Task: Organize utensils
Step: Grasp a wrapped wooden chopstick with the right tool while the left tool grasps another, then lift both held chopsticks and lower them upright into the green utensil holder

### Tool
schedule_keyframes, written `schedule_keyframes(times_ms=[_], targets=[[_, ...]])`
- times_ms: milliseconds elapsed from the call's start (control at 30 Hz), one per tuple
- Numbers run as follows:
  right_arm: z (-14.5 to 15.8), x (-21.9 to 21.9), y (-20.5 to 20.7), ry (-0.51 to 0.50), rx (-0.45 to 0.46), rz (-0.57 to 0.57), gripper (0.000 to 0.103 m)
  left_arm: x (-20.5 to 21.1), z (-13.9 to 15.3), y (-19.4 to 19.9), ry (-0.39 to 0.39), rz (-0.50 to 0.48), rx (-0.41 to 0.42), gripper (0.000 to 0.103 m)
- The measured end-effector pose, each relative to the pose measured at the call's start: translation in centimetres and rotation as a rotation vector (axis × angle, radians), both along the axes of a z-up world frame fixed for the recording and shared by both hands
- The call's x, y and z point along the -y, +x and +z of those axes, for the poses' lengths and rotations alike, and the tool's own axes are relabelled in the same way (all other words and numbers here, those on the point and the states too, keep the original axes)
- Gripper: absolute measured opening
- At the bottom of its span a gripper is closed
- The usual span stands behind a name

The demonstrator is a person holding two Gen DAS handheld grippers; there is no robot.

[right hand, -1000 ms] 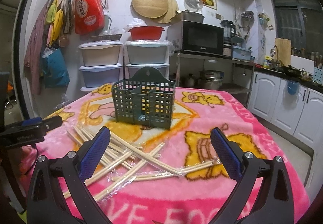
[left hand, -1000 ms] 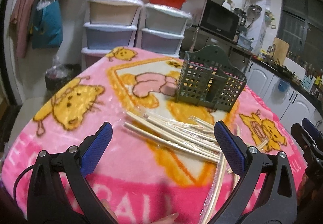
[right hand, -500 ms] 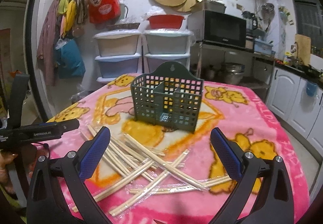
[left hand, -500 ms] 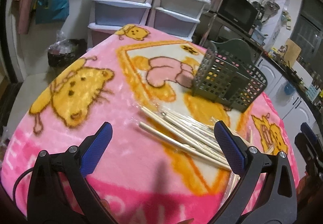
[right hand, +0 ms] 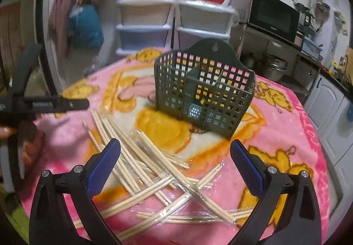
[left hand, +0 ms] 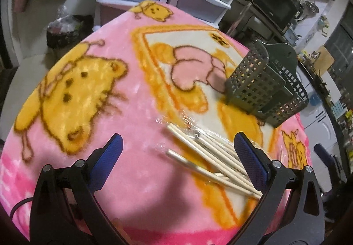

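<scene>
The chopsticks lie in a messy pile on the pink blanket, many in clear plastic sleeves. They are in front of the green basket, which stands upright and looks empty, though the view is blurry. Most sticks point slanting away, some crossing each other. The right gripper hangs right above the pile, so it is nearer. Its jaws are wide apart and hold nothing. The left gripper is off to the side, by the stick ends, also wide apart and holding nothing.
</scene>
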State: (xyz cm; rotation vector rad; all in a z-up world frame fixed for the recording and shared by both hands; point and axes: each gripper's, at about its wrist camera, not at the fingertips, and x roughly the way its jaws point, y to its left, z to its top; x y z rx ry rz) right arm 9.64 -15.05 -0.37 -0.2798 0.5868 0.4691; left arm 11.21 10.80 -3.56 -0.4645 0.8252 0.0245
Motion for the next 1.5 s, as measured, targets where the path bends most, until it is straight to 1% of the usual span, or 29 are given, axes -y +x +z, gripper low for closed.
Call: schedule_keyframes(times_ms=[67,100,167,200,267,333,400,467,533,567,633,667,833,867,900,967,1000,1033,1100,1167,1267,1500], targets=[[-0.5,-0.8,0.6,-0.026,-0.034,0.031,0.096,-0.3,-0.3,0.7,0.003,-0.001,-0.018,0.092],[-0.9,-1.2,1.0,-0.044,-0.051,0.043,0.096,-0.4,-0.5,1.0,0.002,-0.003,-0.025,0.09],[-1.4,-1.8,1.5,-0.064,-0.065,0.059,0.095,-0.7,-0.9,1.5,-0.021,-0.012,-0.04,0.083],[-1.5,-2.1,1.7,-0.071,-0.074,0.07,0.095,-0.8,-1.1,1.7,-0.031,-0.013,-0.047,0.077],[-1.9,-2.8,2.2,-0.082,-0.096,0.096,0.087,-0.9,-1.7,2.3,-0.053,-0.023,-0.069,0.071],[-2.3,-3.4,2.8,-0.088,-0.126,0.114,0.084,-1.1,-2.2,2.6,-0.073,-0.023,-0.085,0.059],[-2.6,-3.9,3.5,-0.093,-0.156,0.126,0.081,-1.3,-2.6,3.0,-0.093,-0.018,-0.093,0.056],[-2.9,-4.4,4.1,-0.098,-0.175,0.144,0.074,-1.4,-2.6,3.2,-0.09,-0.019,-0.094,0.055],[-3.1,-4.8,4.5,-0.106,-0.183,0.151,0.068,-1.5,-2.7,3.5,-0.095,-0.02,-0.093,0.048],[-3.3,-4.9,4.8,-0.107,-0.191,0.158,0.066,-1.5,-2.7,3.7,-0.104,-0.022,-0.093,0.046],[-3.5,-5.3,5.2,-0.107,-0.207,0.17,0.063,-1.6,-2.7,4.0,-0.111,-0.027,-0.093,0.035],[-3.6,-5.5,5.3,-0.109,-0.211,0.175,0.059,-1.5,-2.7,4.2,-0.111,-0.032,-0.094,0.033],[-4.3,-6.5,6.0,-0.146,-0.229,0.211,0.051,-1.5,-2.8,4.7,-0.115,-0.035,-0.093,0.01],[-4.5,-6.7,6.1,-0.155,-0.232,0.219,0.048,-1.5,-2.6,4.8,-0.114,-0.038,-0.088,0.008],[-4.6,-6.8,6.1,-0.163,-0.235,0.225,0.047,-1.4,-2.5,4.9,-0.108,-0.044,-0.083,0.006],[-4.8,-6.9,6.3,-0.173,-0.244,0.239,0.037,-1.3,-2.1,5.0,-0.1,-0.055,-0.069,0.004],[-4.8,-7.0,6.5,-0.171,-0.251,0.239,0.035,-1.3,-1.9,5.0,-0.101,-0.06,-0.061,0.003],[-4.9,-6.9,6.7,-0.167,-0.263,0.243,0.026,-1.3,-1.6,5.0,-0.101,-0.064,-0.054,0.003],[-4.8,-6.8,6.9,-0.162,-0.265,0.245,0.021,-1.3,-0.8,5.0,-0.09,-0.068,-0.032,0.002],[-4.4,-6.4,7.0,-0.141,-0.266,0.254,0.014,-1.2,0.2,4.9,-0.089,-0.078,-0.004,0.002],[-3.5,-5.8,7.1,-0.108,-0.25,0.247,0.011,-0.8,1.8,4.9,-0.078,-0.095,0.036,0.002],[-0.8,-3.6,7.2,-0.026,-0.205,0.212,0.008,0.9,6.1,5.0,-0.055,-0.147,0.136,0.001]])
